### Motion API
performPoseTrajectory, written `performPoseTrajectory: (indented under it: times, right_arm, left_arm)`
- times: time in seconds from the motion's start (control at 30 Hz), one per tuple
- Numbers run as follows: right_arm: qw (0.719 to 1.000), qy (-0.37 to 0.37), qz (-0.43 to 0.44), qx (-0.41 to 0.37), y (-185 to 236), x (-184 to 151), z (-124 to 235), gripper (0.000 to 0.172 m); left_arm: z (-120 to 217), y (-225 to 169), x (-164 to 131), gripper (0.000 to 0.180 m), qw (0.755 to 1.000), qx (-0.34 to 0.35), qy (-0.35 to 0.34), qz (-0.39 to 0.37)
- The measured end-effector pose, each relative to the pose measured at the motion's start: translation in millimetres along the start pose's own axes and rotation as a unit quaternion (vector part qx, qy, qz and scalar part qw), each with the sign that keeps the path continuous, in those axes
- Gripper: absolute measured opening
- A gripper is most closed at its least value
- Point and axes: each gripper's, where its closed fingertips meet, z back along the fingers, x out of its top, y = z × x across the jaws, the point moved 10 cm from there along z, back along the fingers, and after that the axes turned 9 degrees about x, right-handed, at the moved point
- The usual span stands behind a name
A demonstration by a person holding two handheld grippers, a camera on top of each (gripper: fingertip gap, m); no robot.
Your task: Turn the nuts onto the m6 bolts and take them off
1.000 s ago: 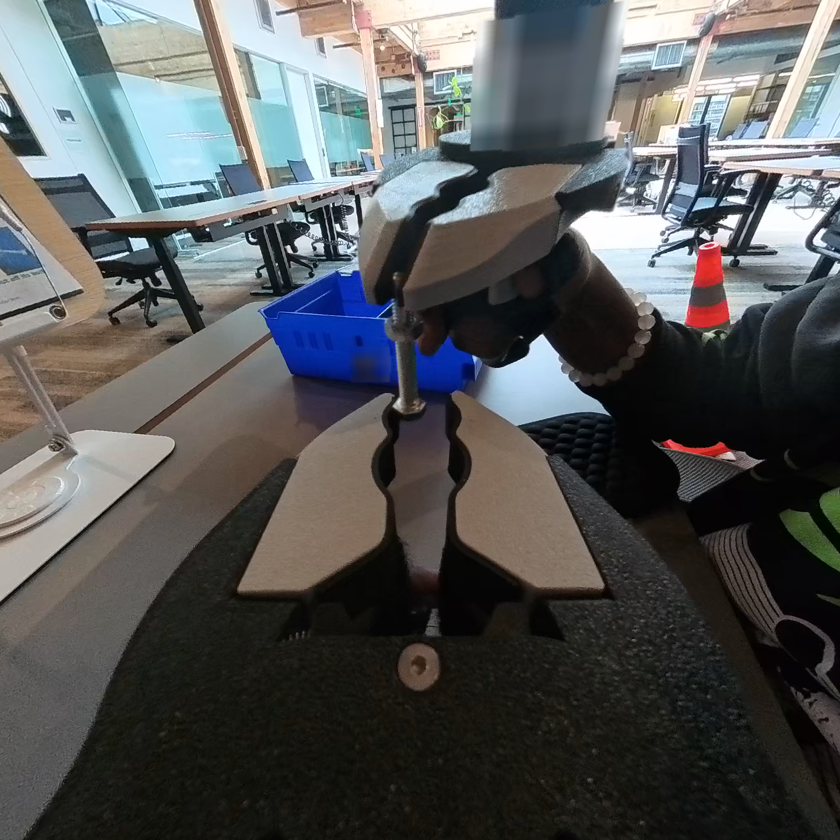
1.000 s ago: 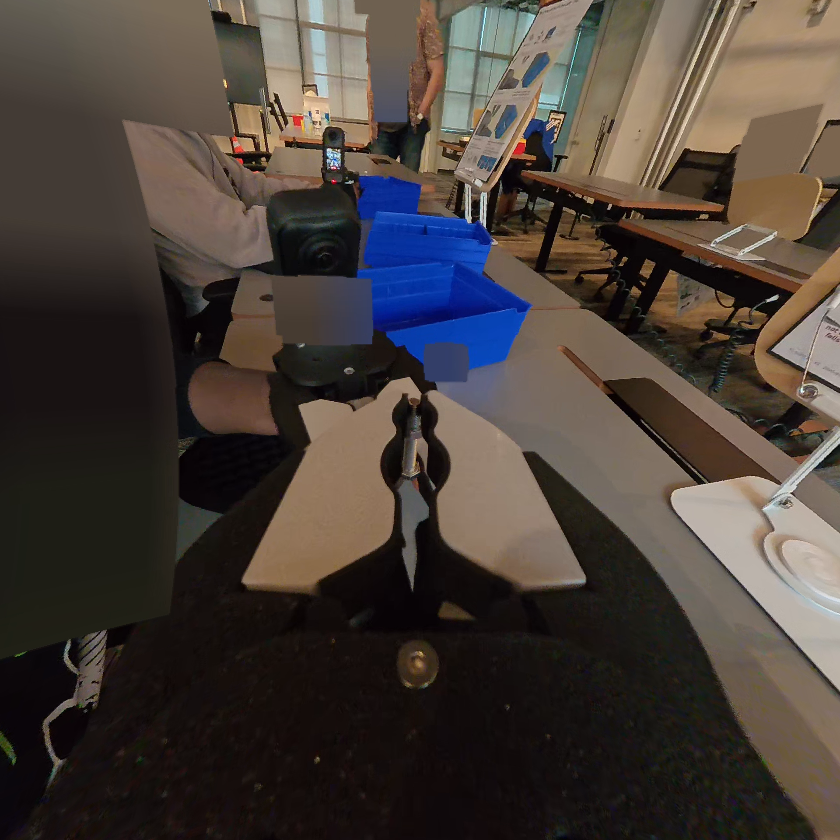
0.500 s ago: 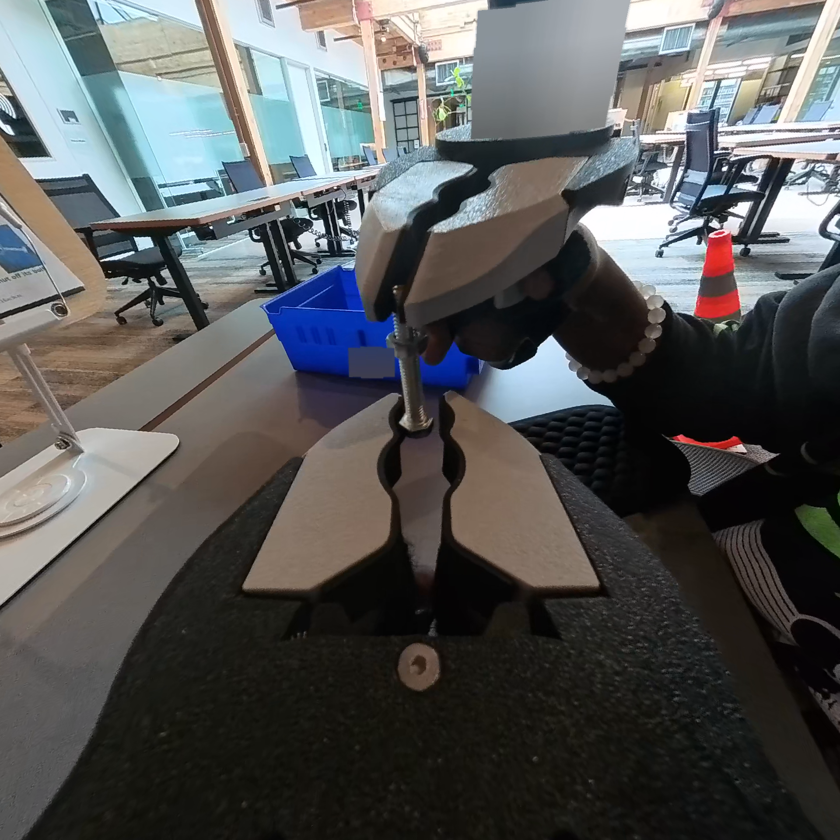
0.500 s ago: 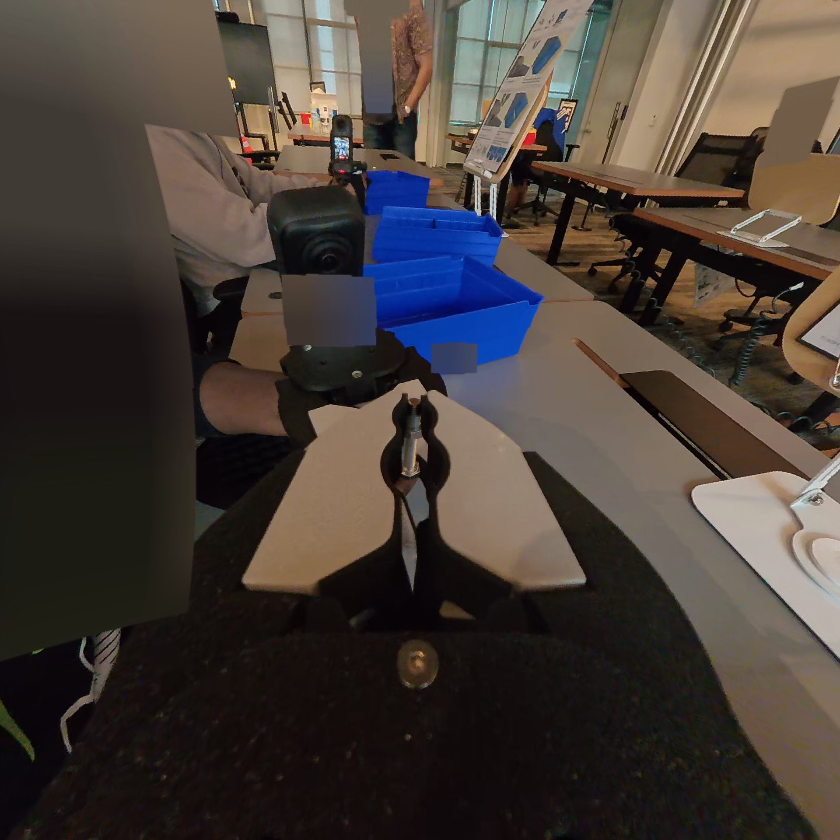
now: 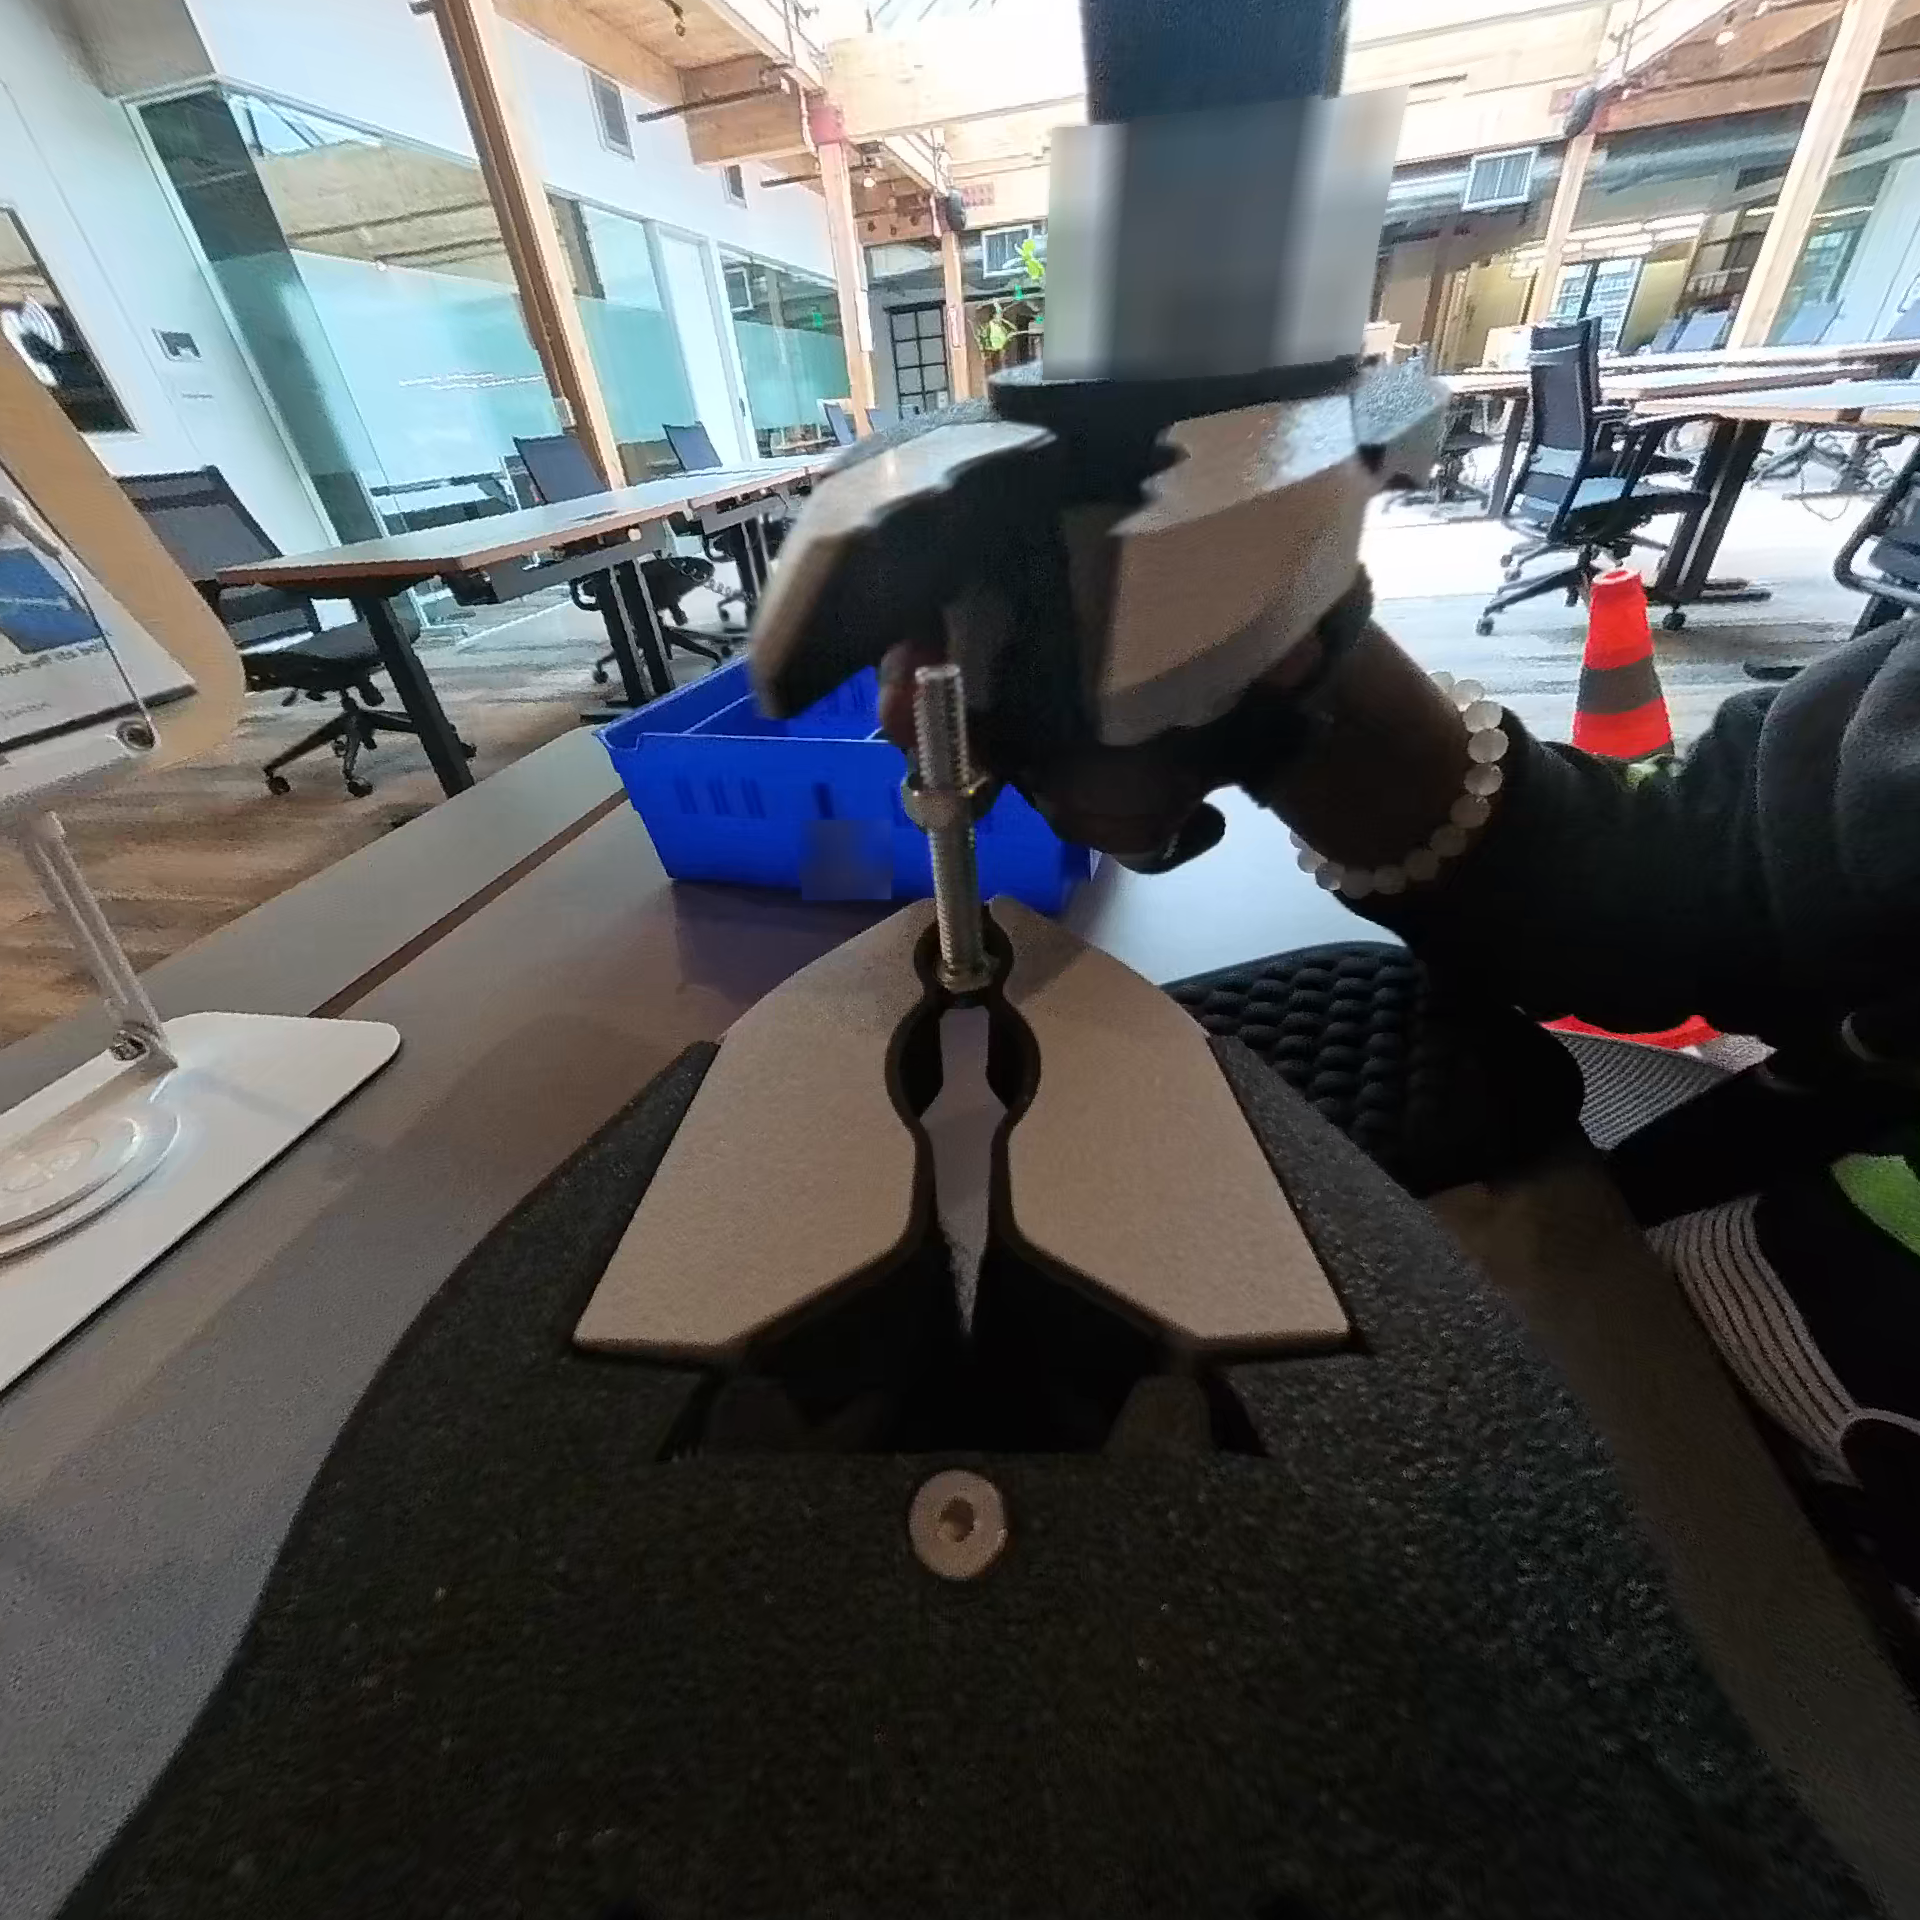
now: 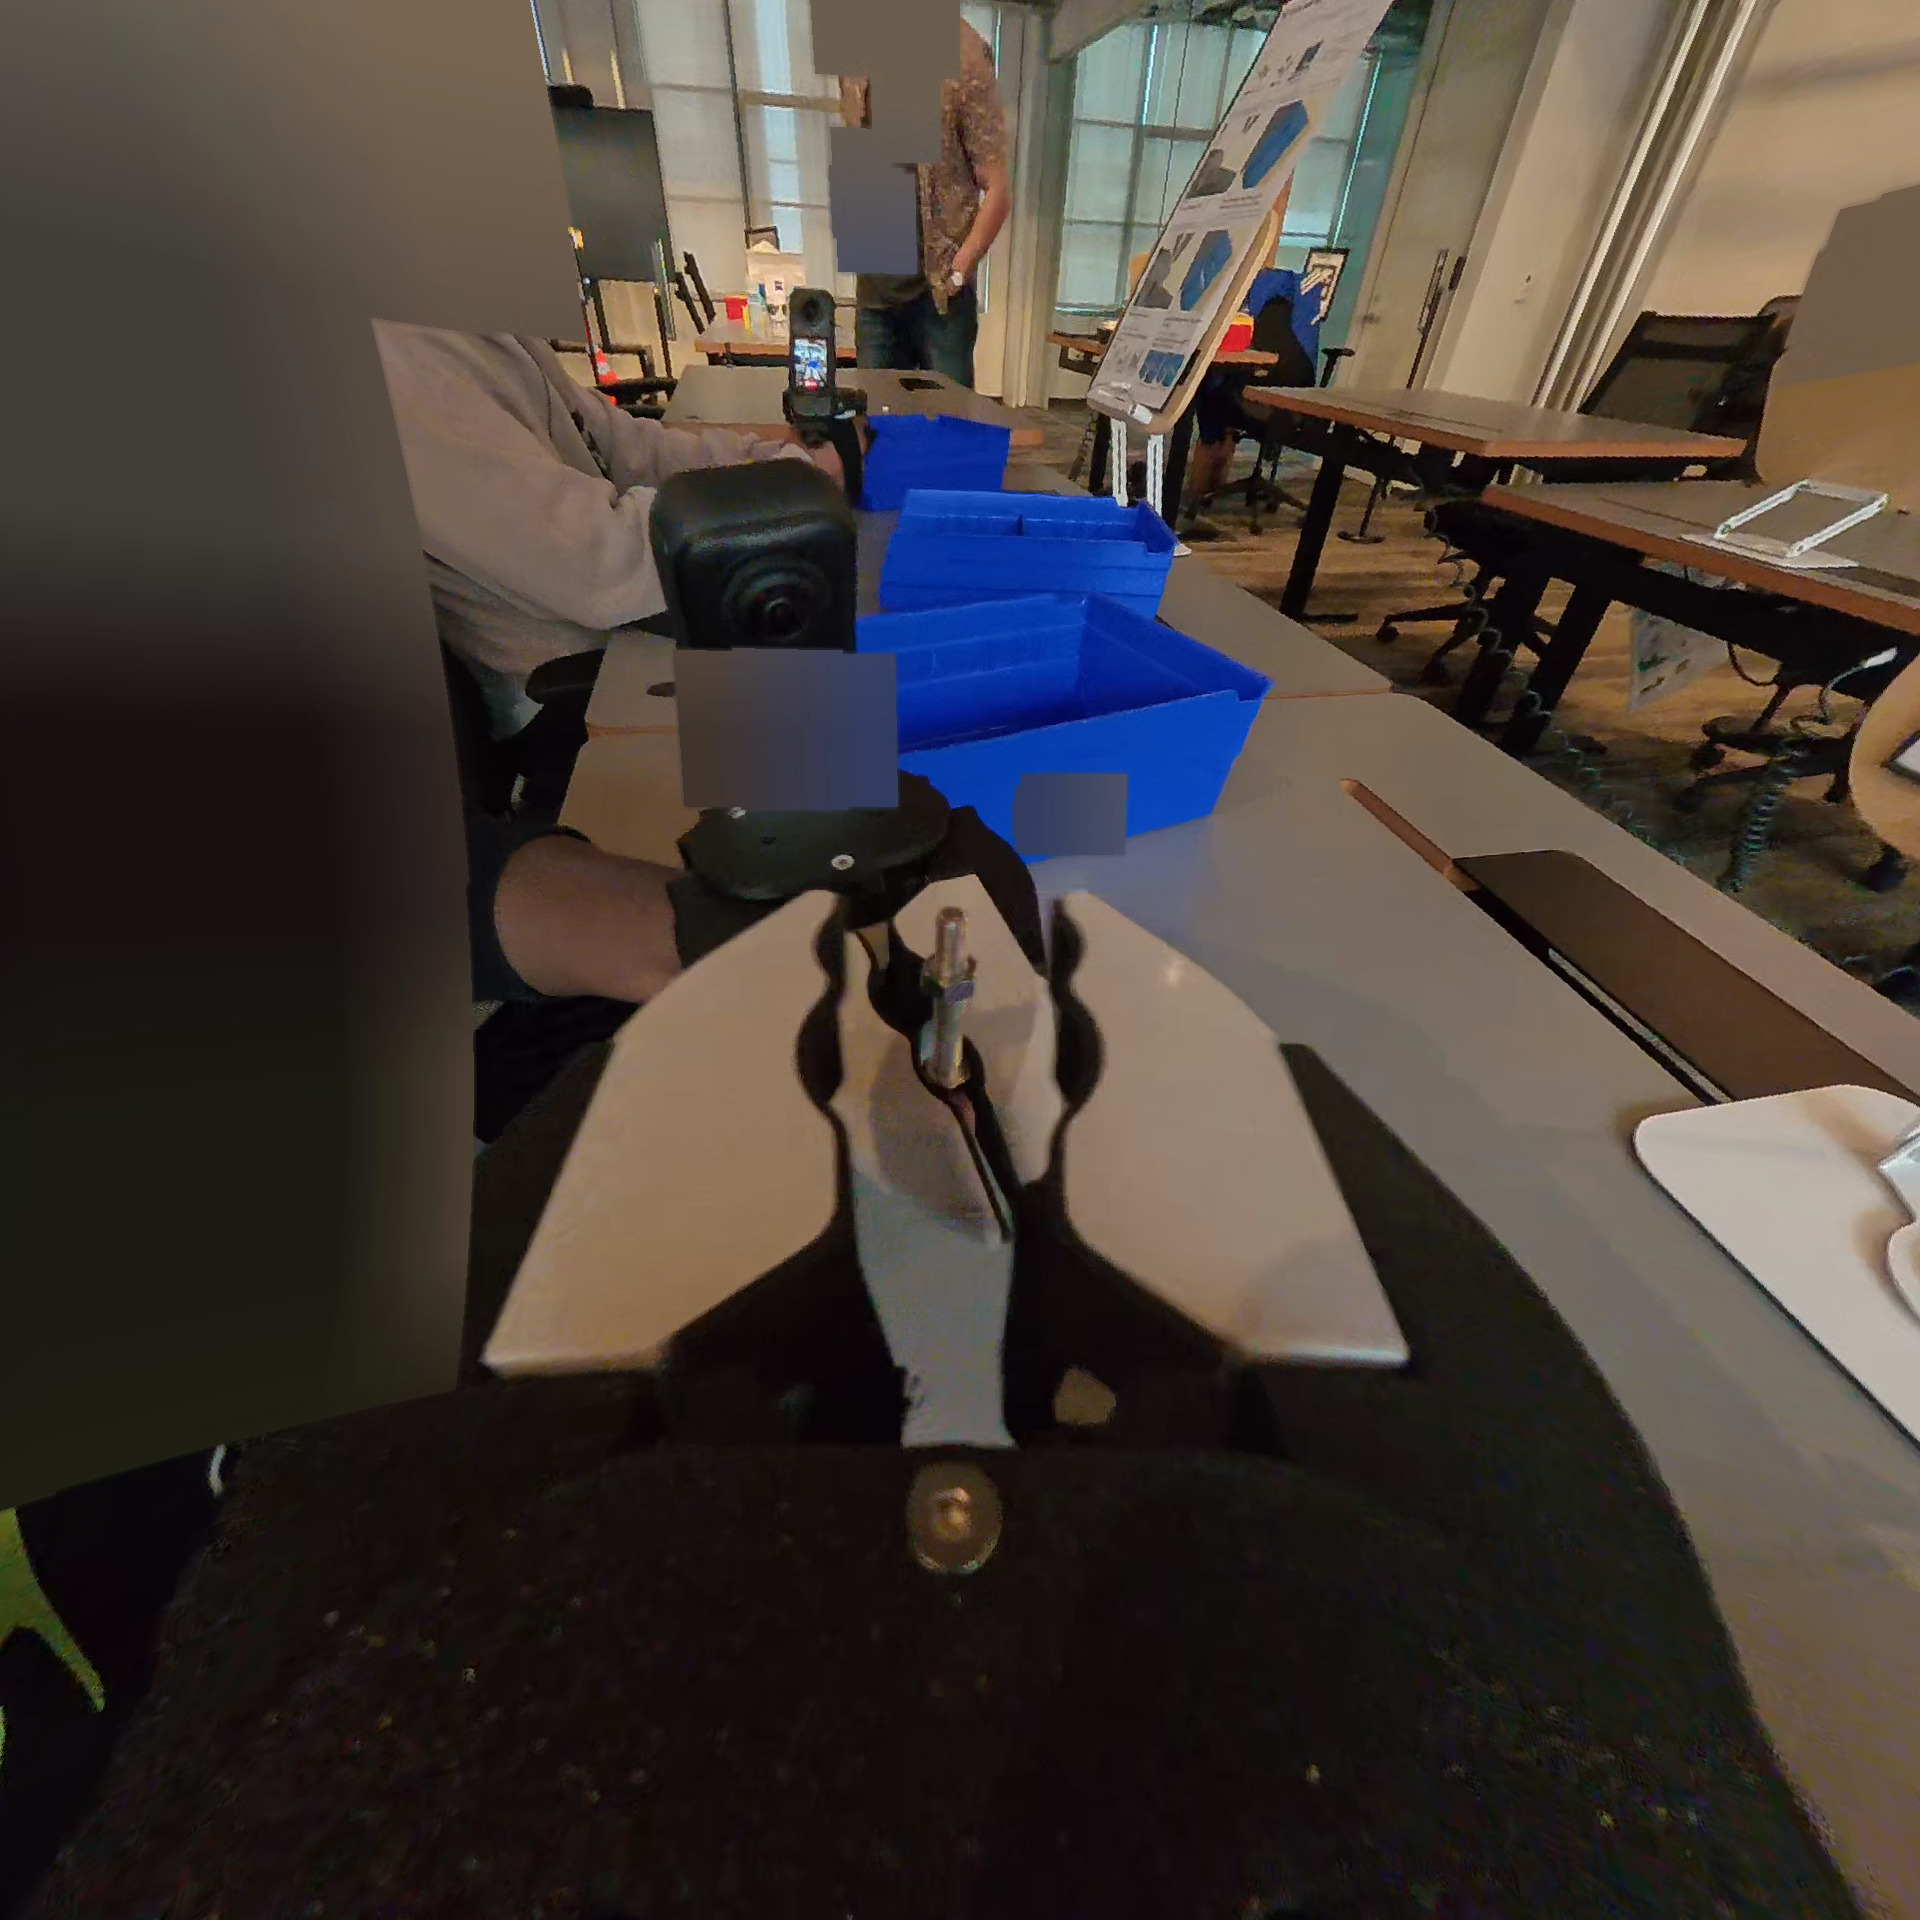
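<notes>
A silver bolt point(image 5: 951, 831) stands upright with a nut point(image 5: 940, 792) threaded on its upper part. My left gripper point(image 5: 964, 961) is shut on the bolt's lower end, at the notch near its fingertips. My right gripper point(image 5: 1029, 644) hangs over the bolt from above with its fingers spread wide on either side, touching neither bolt nor nut. In the right wrist view the bolt point(image 6: 943, 1023) and nut point(image 6: 948, 982) stand free between the open fingers of the right gripper point(image 6: 945, 914), and the left gripper's pads point(image 6: 925, 1132) show below them.
A blue bin point(image 5: 769, 800) stands on the grey table just behind the bolt; more blue bins point(image 6: 1029, 551) stand farther along. A white stand base point(image 5: 156, 1122) is at the left. A person's sleeve point(image 6: 520, 499) and a camera point(image 6: 764, 566) are close by.
My left fingers closed on the bolt's lower end. My right gripper, shut on the nut before, opened wide and let go; the nut stays on the bolt.
</notes>
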Motion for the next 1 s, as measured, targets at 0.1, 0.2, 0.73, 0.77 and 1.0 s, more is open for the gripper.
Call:
performPoseTrajectory:
  times: [0.1,0.2,0.73,0.77,1.0]
  right_arm:
    - [1.000,-0.002,-0.008,-0.001,-1,-12,0,0.054]
    - [1.000,-0.021,-0.004,0.003,-1,-25,0,0.052]
    - [1.000,-0.019,0.013,-0.002,-12,-80,-6,0.037]
    - [1.000,-0.021,0.012,-0.003,-13,-81,-6,0.036]
    - [1.000,-0.016,0.014,-0.016,-12,-80,-9,0.033]
  left_arm:
    - [-1,-1,-8,0.003,1.000,-0.006,-0.005,0.002]
    - [0,-2,-17,0.003,1.000,-0.012,-0.016,0.003]
    - [-2,11,-67,0.003,0.997,-0.049,-0.029,0.048]
    - [-2,12,-67,0.003,0.997,-0.048,-0.031,0.053]
    - [-3,9,-68,0.003,0.998,-0.049,-0.022,0.038]
